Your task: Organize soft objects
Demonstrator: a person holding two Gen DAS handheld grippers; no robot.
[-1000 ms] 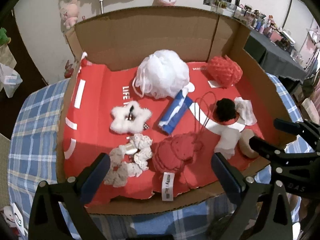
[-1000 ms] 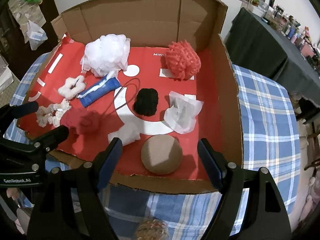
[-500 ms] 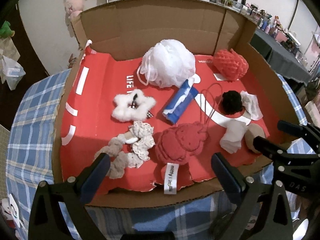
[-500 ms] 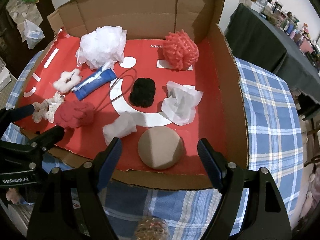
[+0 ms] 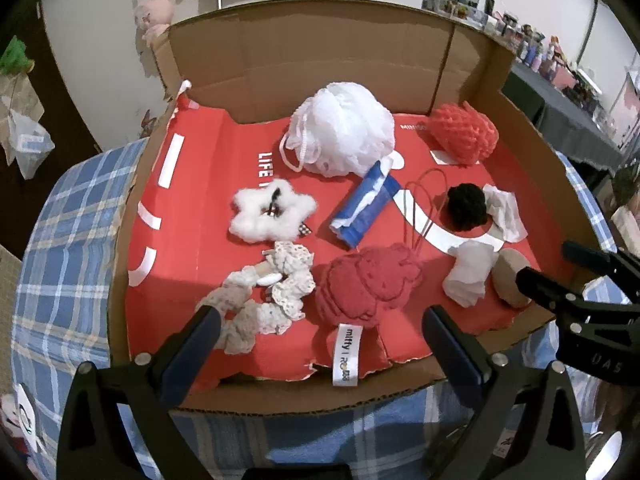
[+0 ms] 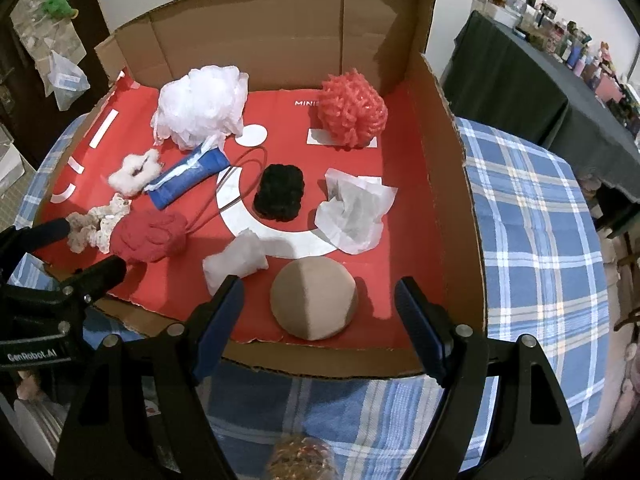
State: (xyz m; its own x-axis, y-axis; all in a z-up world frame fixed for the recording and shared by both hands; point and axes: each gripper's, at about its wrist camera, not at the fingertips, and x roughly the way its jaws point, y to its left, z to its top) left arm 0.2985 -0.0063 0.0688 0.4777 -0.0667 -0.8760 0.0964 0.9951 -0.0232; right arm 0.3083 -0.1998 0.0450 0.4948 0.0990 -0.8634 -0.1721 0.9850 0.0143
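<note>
Hovering over the near edge of a shallow brown cardboard box point(image 5: 320, 52) lined with red printed paper, the left gripper point(image 5: 320, 340) has its jaws spread wide with nothing between them. The right gripper point(image 6: 318, 316) hangs likewise released and empty at the box's near rim, its blue-padded fingers point(image 6: 416, 320) flanking a round tan dome-shaped sponge point(image 6: 314, 304) that lies below, untouched.

In the right wrist view, taking the black woolly pom-pom point(image 6: 279, 192) as the dial's centre: a coral-red knobbly bath sponge point(image 6: 352, 110) sits at one o'clock near the back wall, a crumpled white tissue point(image 6: 354, 208) lies just beside at three o'clock, and a small white wadded cloth point(image 6: 236, 262) at seven o'clock. A dark red knitted piece with a thin loop cord point(image 6: 150, 236) rests at eight o'clock, with a cream lace scrunchie point(image 6: 94, 224) touching it farther out. A blue tissue packet point(image 6: 188, 178) lies at nine o'clock, a white fluffy star-shaped hair clip point(image 6: 134, 172) just beyond it, and a white mesh bath pouf point(image 6: 200, 108) at eleven o'clock.

The box sits on a blue plaid tablecloth point(image 6: 532, 216).
</note>
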